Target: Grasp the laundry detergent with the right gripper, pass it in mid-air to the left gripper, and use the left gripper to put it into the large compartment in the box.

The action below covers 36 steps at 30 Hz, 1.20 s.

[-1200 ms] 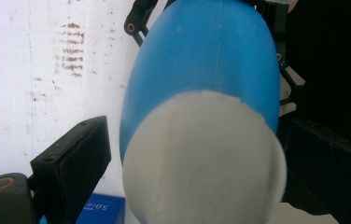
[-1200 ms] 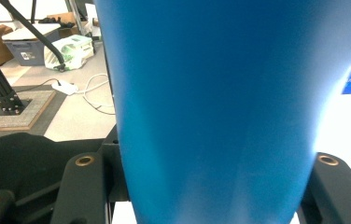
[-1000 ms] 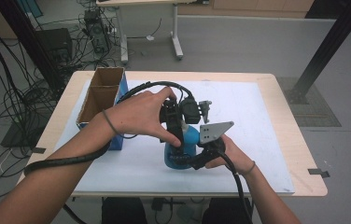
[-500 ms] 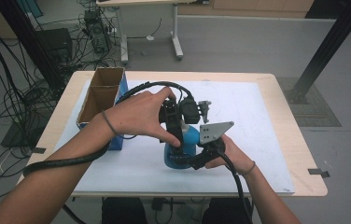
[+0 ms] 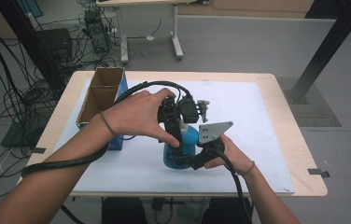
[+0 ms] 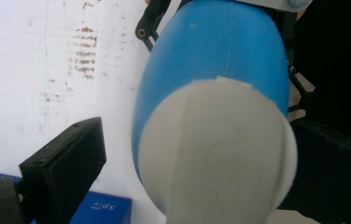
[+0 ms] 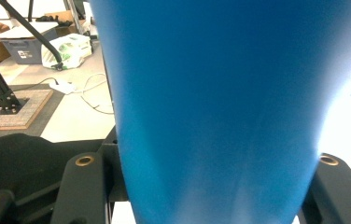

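Note:
A blue bottle point(image 5: 190, 138) with a white cap point(image 6: 220, 154) stands upright on the white mat point(image 5: 257, 130) near the table's front. My right gripper point(image 5: 183, 161) comes in low from the right. Its jaws press on both sides of the bottle's blue body point(image 7: 220, 107), so it is shut on it. My left gripper point(image 5: 177, 122) reaches down from above, held by a hand, and its jaws straddle the cap. In the left gripper view a strip of mat shows between the left fingertip point(image 6: 66, 163) and the bottle point(image 6: 211, 60), so this gripper point(image 6: 197, 158) is open.
An open cardboard box point(image 5: 101, 93) stands at the table's left, with a blue carton point(image 5: 116, 141) against its near end, the carton point(image 6: 103, 210) also lying below the left jaw. Thick cables trail from both grippers. The mat's right half is bare.

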Tool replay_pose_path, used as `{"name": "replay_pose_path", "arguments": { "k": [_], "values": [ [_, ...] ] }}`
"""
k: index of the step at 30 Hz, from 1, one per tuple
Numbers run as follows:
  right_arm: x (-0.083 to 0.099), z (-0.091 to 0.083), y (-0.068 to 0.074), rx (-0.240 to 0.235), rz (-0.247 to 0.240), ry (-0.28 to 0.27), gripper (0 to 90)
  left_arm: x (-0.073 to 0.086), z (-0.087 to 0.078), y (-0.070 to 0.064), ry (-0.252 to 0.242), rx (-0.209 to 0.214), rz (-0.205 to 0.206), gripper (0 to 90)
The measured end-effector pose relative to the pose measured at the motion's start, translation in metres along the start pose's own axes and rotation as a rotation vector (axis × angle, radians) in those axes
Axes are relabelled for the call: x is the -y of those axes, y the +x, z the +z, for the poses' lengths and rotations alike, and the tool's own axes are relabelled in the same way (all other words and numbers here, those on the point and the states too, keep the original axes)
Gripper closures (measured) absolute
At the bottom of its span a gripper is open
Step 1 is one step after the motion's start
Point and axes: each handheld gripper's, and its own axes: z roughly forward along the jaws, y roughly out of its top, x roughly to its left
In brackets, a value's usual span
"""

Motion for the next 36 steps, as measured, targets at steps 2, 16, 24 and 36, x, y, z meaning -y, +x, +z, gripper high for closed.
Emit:
{"name": "replay_pose_path", "arguments": {
  "k": [2, 16, 24, 36],
  "values": [
    [0.0, 0.0, 0.0, 0.0, -0.001, -0.002, 41.8, 0.0, 0.0, 0.0, 0.0, -0.001, -0.001, 4.7],
    [-0.004, 0.002, -0.001, -0.005, -0.008, 0.011, 41.8, -0.007, 0.002, -0.002, 0.016, 0.002, 0.017, 10.2],
    [-0.005, 0.003, -0.001, -0.01, -0.009, 0.01, 41.8, -0.011, 0.003, -0.003, 0.028, -0.003, 0.024, 17.7],
    [-0.006, 0.001, -0.001, -0.012, -0.015, 0.014, 41.8, -0.013, 0.005, -0.001, 0.034, 0.008, 0.034, 28.7]
  ]
}}
